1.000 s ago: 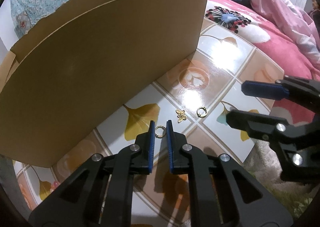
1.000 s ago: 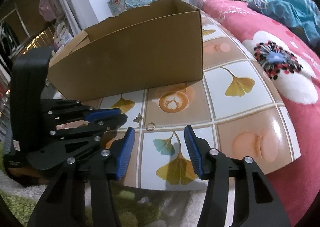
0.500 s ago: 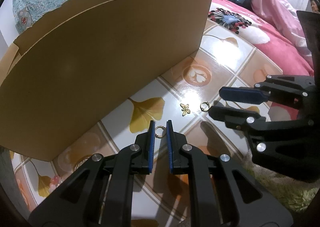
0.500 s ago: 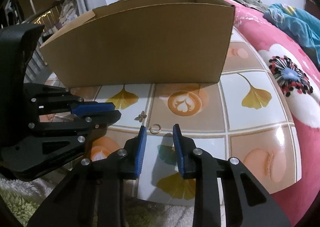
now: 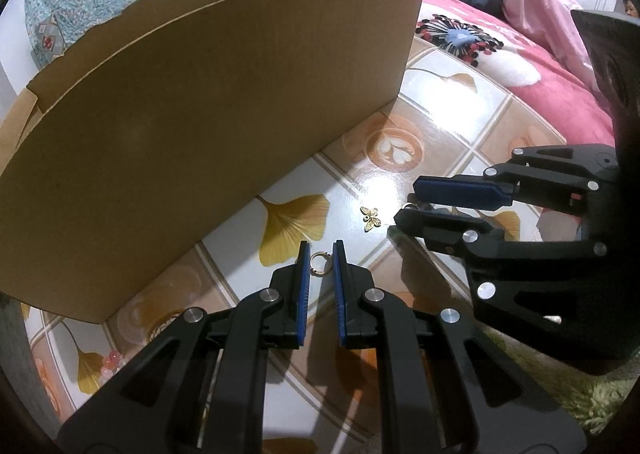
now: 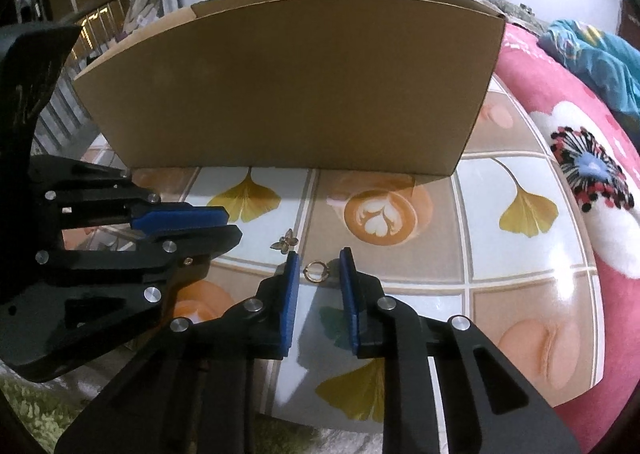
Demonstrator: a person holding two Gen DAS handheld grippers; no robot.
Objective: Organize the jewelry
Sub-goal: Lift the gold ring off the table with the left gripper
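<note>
A glossy counter (image 6: 520,294) printed with ginkgo leaves and latte art sits beside a bed with a pink floral quilt (image 6: 580,182), a cardboard box (image 6: 288,94) standing at its back. In front of the box, the left tool (image 5: 320,254) pinches one small gold ring (image 5: 321,264) between narrowly set pads. The right tool (image 6: 318,266) has just been closing around a second ring (image 6: 314,271) lying flat; a gap still shows on each side. A butterfly charm (image 6: 285,244) rests just left of that ring. These pieces look featherlight, rigid and slick; taking each ring across its outer rim seems safest.
</note>
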